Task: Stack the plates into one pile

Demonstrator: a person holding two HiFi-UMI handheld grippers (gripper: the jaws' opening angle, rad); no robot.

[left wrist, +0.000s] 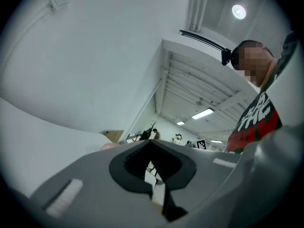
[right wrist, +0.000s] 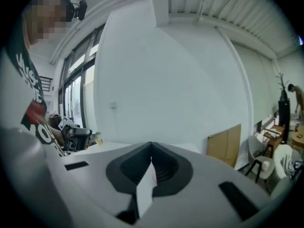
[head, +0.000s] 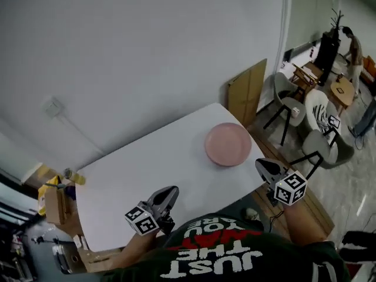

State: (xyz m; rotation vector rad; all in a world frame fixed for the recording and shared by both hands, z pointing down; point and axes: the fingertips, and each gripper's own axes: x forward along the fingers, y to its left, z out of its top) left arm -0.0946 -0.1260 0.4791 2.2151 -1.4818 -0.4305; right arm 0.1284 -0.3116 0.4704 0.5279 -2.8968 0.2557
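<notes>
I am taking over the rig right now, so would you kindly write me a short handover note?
Left gripper: shut, empty, over the table's near edge.
Right gripper: shut, empty, by the near right corner.
Plates: one pink pile toward the far right corner; I cannot tell how many it holds.
Done: no loose plate in view.
Left: probably only a check.

You are in an office-type workspace: white surface (head: 147,175), grey chairs (head: 286,96), ceiling strip lights (left wrist: 203,113), cardboard (head: 247,93) against the wall.
</notes>
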